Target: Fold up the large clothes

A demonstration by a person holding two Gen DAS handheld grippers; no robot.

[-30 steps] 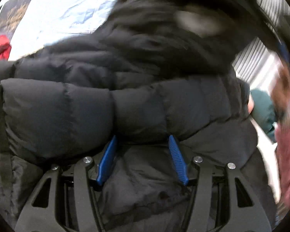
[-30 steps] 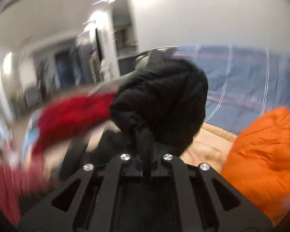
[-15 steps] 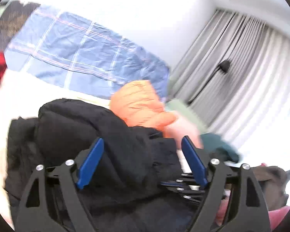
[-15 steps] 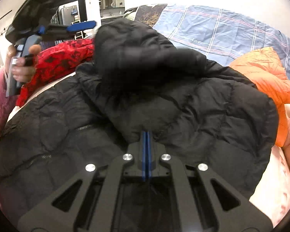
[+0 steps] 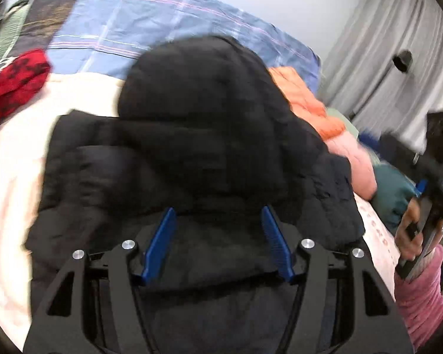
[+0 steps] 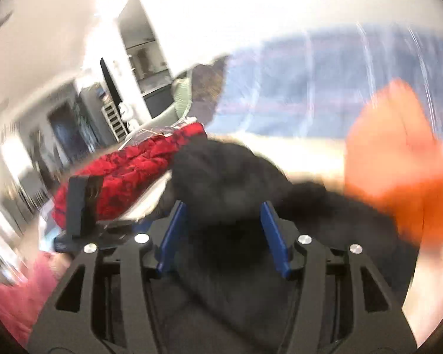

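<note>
A black puffer jacket (image 5: 209, 135) lies bunched on the bed, its hood folded over the body. My left gripper (image 5: 217, 209) hovers just over its near edge. Its jaws are closing, wide apart, with black fabric below them and the pads not pressing on it. In the right wrist view the same jacket (image 6: 221, 177) is blurred. My right gripper (image 6: 223, 203) is opening, and its blue pads stand apart on either side of a hump of jacket without gripping it. A hand in a pink sleeve (image 5: 419, 301) carries the right gripper at the picture's right edge.
A red patterned jacket (image 5: 11, 82) lies at the left of the bed and an orange puffer jacket (image 5: 307, 103) at the right, beside pink and teal clothes (image 5: 392, 188). A blue checked blanket (image 5: 150, 29) covers the pillows. Grey curtains (image 5: 384, 44) hang behind.
The right gripper was shut on black fabric and now stands open, having let it go. The left gripper's jaws have narrowed since half a second ago. The jacket now lies folded on the bed.
</note>
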